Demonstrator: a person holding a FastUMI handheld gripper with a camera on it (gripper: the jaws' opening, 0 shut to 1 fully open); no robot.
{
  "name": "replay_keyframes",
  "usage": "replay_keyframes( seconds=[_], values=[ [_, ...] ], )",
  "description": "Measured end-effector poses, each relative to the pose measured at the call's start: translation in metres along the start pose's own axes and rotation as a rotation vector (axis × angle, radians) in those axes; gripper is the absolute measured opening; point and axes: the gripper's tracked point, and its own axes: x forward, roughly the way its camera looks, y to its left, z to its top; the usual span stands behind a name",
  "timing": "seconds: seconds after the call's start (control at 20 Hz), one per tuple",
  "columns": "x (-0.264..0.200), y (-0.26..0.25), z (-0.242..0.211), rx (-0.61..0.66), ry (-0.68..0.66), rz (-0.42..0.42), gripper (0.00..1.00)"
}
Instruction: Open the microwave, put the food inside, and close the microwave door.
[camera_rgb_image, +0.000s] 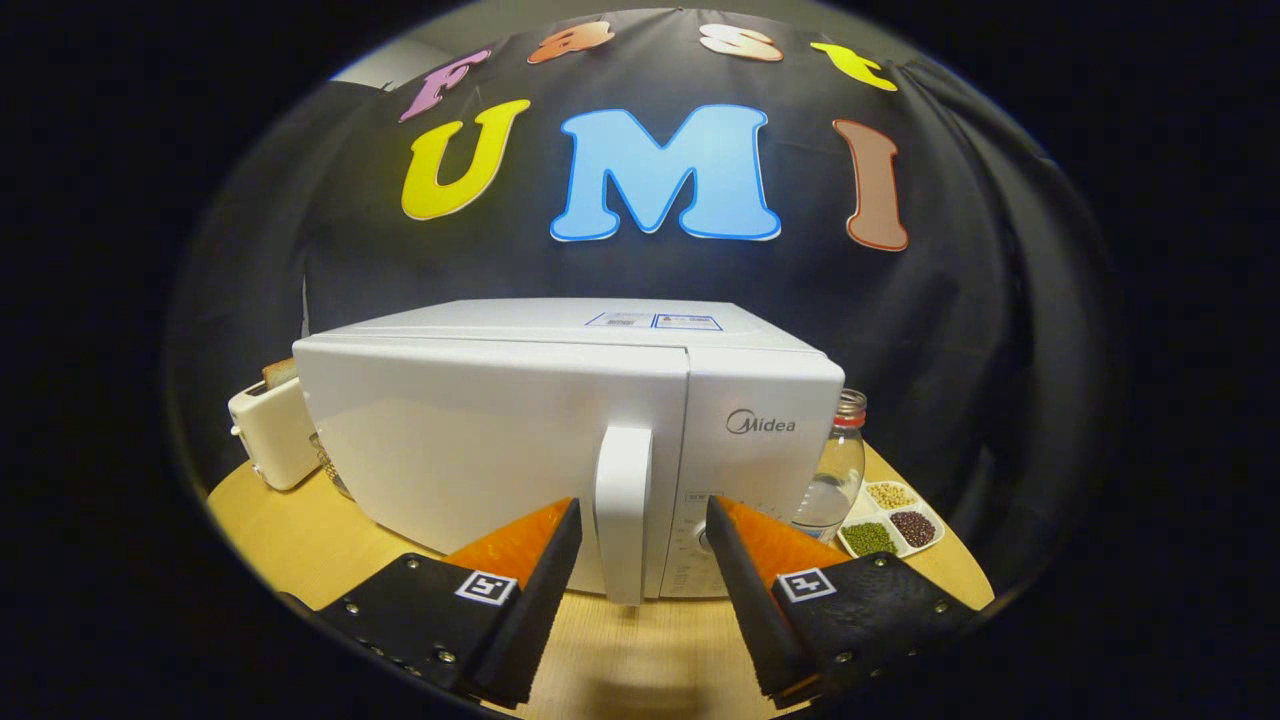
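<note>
White microwave (500, 440) handle (623, 510) stands upright between parted hand-held gripper (640, 545) fingers.

Round wooden table (300, 530), light tan top. White microwave (560, 440) stands on it, door shut. White toaster (272, 430) just left of microwave, partly behind it. Clear glass bottle (838, 470) at microwave's right rear corner. White divided dish (893, 520) with beans, right of bottle, near table edge.
</note>
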Motion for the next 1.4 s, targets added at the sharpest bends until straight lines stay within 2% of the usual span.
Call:
replay_keyframes(
  seconds=[0.05, 0.1, 0.15, 0.25, 0.35, 0.4, 0.45, 0.6, 0.65, 0.8, 0.85, 0.95, 1.15, 1.4],
  values=[
    [0.001, -0.001, -0.002, 0.001, 0.008, -0.008, 0.8],
    [0.002, 0.001, -0.002, 0.004, 0.008, 0.0, 0.7],
    [0.001, 0.004, -0.002, 0.004, 0.009, 0.005, 0.52],
    [0.002, 0.006, -0.003, -0.008, 0.012, 0.0, 0.47],
    [0.003, 0.012, -0.005, -0.004, 0.027, 0.016, 0.47],
    [0.002, 0.011, -0.001, -0.005, 0.028, -0.004, 0.47],
    [0.006, 0.009, -0.004, -0.008, 0.035, -0.018, 0.24],
    [0.002, 0.009, -0.004, 0.023, 0.042, -0.023, 0.24],
    [0.004, 0.01, -0.004, 0.019, 0.043, -0.023, 0.16],
    [0.003, 0.009, -0.004, -0.012, 0.037, -0.032, 0.15],
    [0.001, 0.01, -0.004, -0.016, 0.039, -0.032, 0.08],
    [0.0, 0.011, -0.005, -0.007, 0.044, -0.028, 0.08],
    [-0.032, 0.021, -0.015, -0.056, 0.026, -0.022, 0.08],
    [-0.062, 0.035, -0.026, -0.01, 0.067, -0.004, 0.08]
  ],
)
